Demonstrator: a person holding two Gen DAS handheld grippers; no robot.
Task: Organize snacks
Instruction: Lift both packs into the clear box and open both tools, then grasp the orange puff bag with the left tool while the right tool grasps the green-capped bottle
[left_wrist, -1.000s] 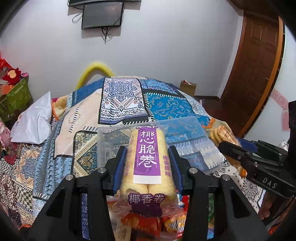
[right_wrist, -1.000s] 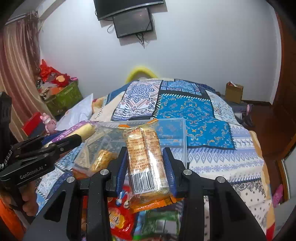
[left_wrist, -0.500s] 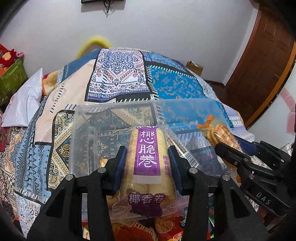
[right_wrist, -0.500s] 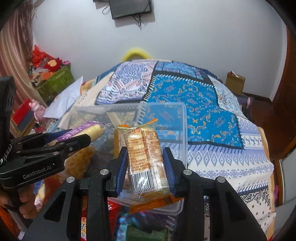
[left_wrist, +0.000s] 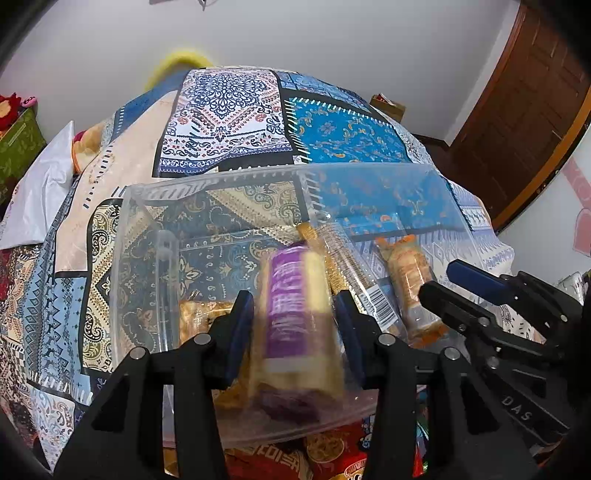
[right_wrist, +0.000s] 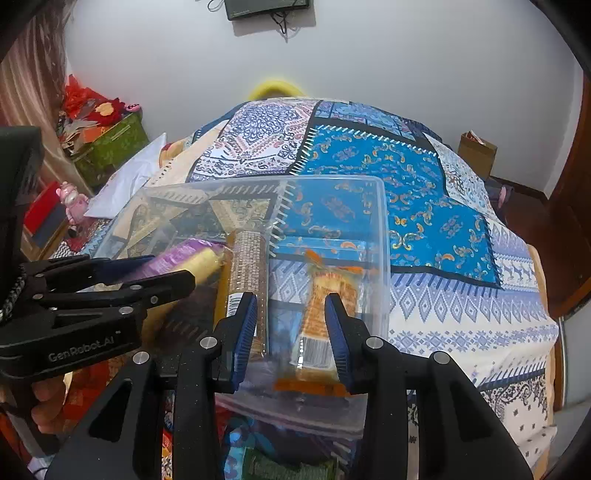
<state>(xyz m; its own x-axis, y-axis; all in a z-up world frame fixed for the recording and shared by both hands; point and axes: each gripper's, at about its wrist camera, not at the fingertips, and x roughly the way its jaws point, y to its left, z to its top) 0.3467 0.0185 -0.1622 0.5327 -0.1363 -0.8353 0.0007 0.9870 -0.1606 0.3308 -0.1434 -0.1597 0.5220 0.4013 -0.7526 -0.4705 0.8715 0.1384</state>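
Note:
A clear plastic box (left_wrist: 295, 170) lies on the patchwork bedspread, and both grippers hang over its near end. My left gripper (left_wrist: 293, 299) has its jaws opening. The yellow roll packet with a purple label (left_wrist: 291, 325) is blurred between them, with a thin gap at each pad. My right gripper (right_wrist: 291, 301) stands open. The orange packet (right_wrist: 325, 295) lies in the box against its right finger, well apart from the left pad. A brown wafer-roll packet (right_wrist: 247, 280) with a barcode also lies in the box. Another golden snack (left_wrist: 203, 314) sits at the box's left.
Red snack bags (left_wrist: 295, 458) and a green one (right_wrist: 280, 465) are heaped just in front of the box. A white pillow (left_wrist: 40, 192) and a green bin (right_wrist: 110, 144) are at the left. A wooden door (left_wrist: 517, 110) and a cardboard box (right_wrist: 476, 151) are at the right.
Both grippers sank and tipped down over the box. The purple-label packet went from sharp and held fast to blurred and loose. The orange packet slid out of the right grip and dropped into the box.

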